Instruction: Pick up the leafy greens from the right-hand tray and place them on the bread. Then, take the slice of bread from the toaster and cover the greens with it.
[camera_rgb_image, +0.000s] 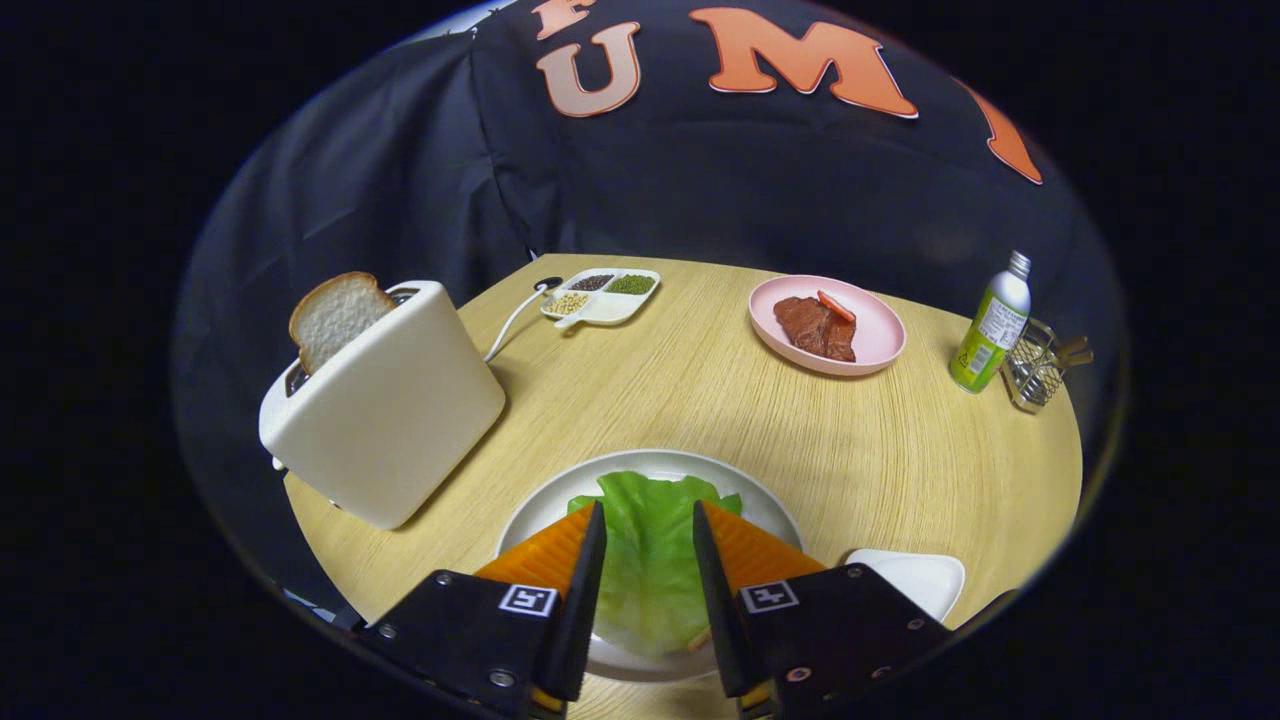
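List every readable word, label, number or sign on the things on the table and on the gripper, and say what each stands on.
No text here can be read.
Bottle: it has a printed label, too small and blurred to read.
Gripper: each side carries a square black-and-white marker, a pattern with no words. Its fingers stand open on either side of the leafy greens on the white plate.
Toaster, pink plate: no writing seen.

Staged kitchen booth: toaster, wooden table, cloth wall.
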